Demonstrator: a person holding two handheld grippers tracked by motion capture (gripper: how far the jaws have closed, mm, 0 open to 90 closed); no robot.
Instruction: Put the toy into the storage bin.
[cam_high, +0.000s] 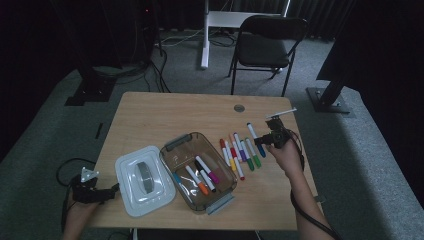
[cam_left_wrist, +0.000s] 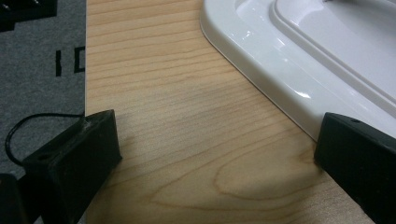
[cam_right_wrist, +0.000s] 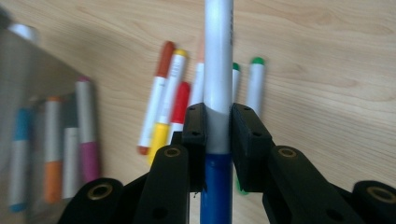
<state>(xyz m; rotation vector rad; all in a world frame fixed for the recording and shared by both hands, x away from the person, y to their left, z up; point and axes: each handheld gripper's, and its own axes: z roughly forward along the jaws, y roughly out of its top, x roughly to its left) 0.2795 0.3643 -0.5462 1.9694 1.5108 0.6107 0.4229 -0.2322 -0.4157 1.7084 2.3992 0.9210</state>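
Blue marker (cam_right_wrist: 217, 84) clamped in right tongs (cam_right_wrist: 218, 126).

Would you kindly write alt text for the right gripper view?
The right gripper clamps a blue-capped white marker above a wooden table. Below lie loose markers, and a clear box at left holds more.

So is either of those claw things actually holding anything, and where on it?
The right gripper clamps a blue-capped marker on its white barrel, just beside the cap. The left gripper stands open over the table, holding nothing.
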